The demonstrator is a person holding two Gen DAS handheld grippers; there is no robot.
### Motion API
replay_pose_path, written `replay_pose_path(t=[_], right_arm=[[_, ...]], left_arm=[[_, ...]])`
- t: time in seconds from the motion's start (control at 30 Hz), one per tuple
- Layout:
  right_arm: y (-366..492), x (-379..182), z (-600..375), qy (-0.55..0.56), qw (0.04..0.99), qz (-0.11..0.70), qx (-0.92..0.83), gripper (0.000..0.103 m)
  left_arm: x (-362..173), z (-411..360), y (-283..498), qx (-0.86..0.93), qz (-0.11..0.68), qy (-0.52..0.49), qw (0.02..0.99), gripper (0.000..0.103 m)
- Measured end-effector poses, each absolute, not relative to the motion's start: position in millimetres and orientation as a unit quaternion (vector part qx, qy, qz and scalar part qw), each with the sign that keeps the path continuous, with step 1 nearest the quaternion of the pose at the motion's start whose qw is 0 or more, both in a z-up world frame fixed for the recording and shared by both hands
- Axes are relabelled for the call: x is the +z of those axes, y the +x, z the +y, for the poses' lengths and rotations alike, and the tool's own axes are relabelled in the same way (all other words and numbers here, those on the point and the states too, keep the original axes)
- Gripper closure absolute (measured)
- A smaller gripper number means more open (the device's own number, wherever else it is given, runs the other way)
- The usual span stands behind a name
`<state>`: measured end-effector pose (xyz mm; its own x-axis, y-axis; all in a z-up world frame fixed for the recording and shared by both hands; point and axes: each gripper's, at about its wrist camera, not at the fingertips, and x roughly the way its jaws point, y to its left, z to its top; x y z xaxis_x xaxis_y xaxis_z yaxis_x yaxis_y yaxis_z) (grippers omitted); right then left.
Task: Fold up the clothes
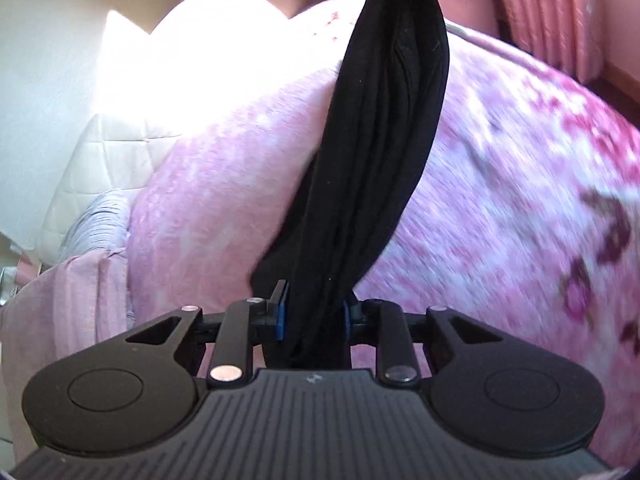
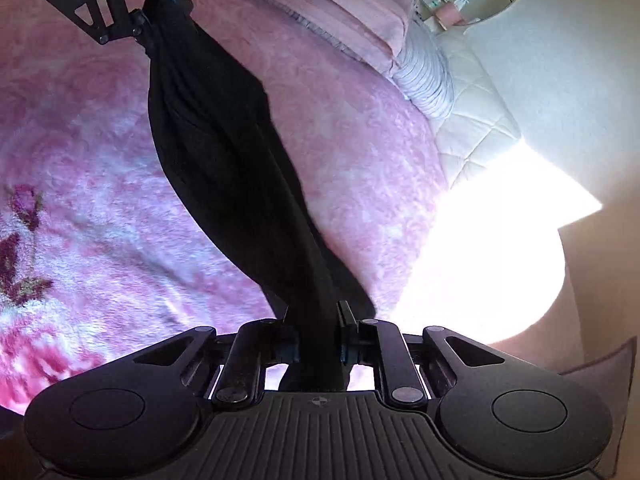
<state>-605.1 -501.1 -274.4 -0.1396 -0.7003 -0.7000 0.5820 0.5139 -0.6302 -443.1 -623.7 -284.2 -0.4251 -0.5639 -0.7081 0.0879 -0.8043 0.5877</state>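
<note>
Black garment (image 1: 376, 168) bunched into a rope, strung above the pink blanket (image 1: 500, 184) between left gripper (image 1: 314, 312) and right gripper (image 2: 318, 340), both clenched on it; 0 folds visible yet.

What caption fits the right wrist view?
Both grippers, right and left, stretch a bunched black garment above a pink blanket.
</note>
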Motion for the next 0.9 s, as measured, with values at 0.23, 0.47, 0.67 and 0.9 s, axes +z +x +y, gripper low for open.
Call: replay_pose_path(t=[0.23, 0.47, 0.67, 0.9], right_arm=[[-686.6, -216.5, -583.3, -0.102, 0.677, 0.556, -0.472, 0.088], [-820.4, -183.6, -688.5, -0.170, 0.679, 0.517, -0.493, 0.088], [-912.4, -228.9, -739.2, -0.175, 0.672, 0.489, -0.528, 0.088], [-962.1, -377.6, -742.0, -0.075, 0.686, 0.564, -0.453, 0.086]], left_arm=[[-217.8, -696.4, -532.4, -0.799, -0.231, 0.486, 0.268, 0.082], [-190.3, -768.9, -664.3, -0.789, -0.244, 0.459, 0.328, 0.082], [-257.8, -789.0, -757.1, -0.787, -0.227, 0.477, 0.319, 0.083], [-385.3, -762.1, -793.4, -0.771, -0.206, 0.547, 0.254, 0.079]])
